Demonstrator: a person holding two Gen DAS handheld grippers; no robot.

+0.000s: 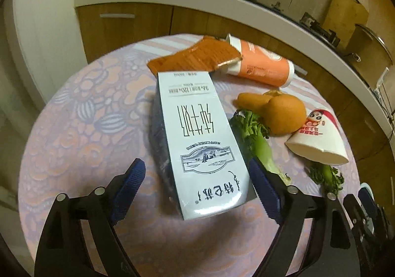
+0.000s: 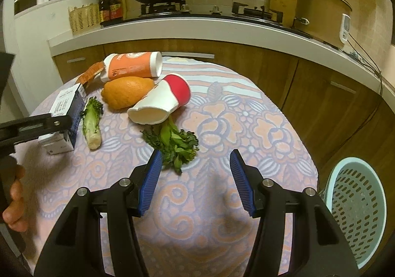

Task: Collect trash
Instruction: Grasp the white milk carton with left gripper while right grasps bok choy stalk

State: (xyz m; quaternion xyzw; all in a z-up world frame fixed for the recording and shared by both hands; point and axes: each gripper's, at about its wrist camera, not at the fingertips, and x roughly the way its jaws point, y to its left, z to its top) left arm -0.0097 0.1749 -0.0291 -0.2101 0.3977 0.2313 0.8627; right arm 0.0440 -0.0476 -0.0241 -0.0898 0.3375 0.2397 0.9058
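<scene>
A white milk carton (image 1: pixel 197 134) lies flat on the round table, lengthwise between the fingers of my left gripper (image 1: pixel 196 162). The jaws stand wide: a gap shows at the left pad (image 1: pixel 130 185), and the right pad sits at the carton's edge. The right wrist view shows the same carton (image 2: pixel 66 104) at far left. My right gripper (image 2: pixel 196 153) hovers open over the cloth, holding nothing, with a bunch of green leaves (image 2: pixel 175 143) just ahead of its left fingertip.
Behind the carton lie an orange cup (image 1: pixel 261 64), a torn orange sleeve (image 1: pixel 197 57), orange peel (image 1: pixel 279 111), a vegetable stalk (image 1: pixel 256 143) and a crushed red-and-white paper cup (image 2: pixel 160 104). A pale blue basket (image 2: pixel 355 208) stands by the table's right edge. Kitchen counter behind.
</scene>
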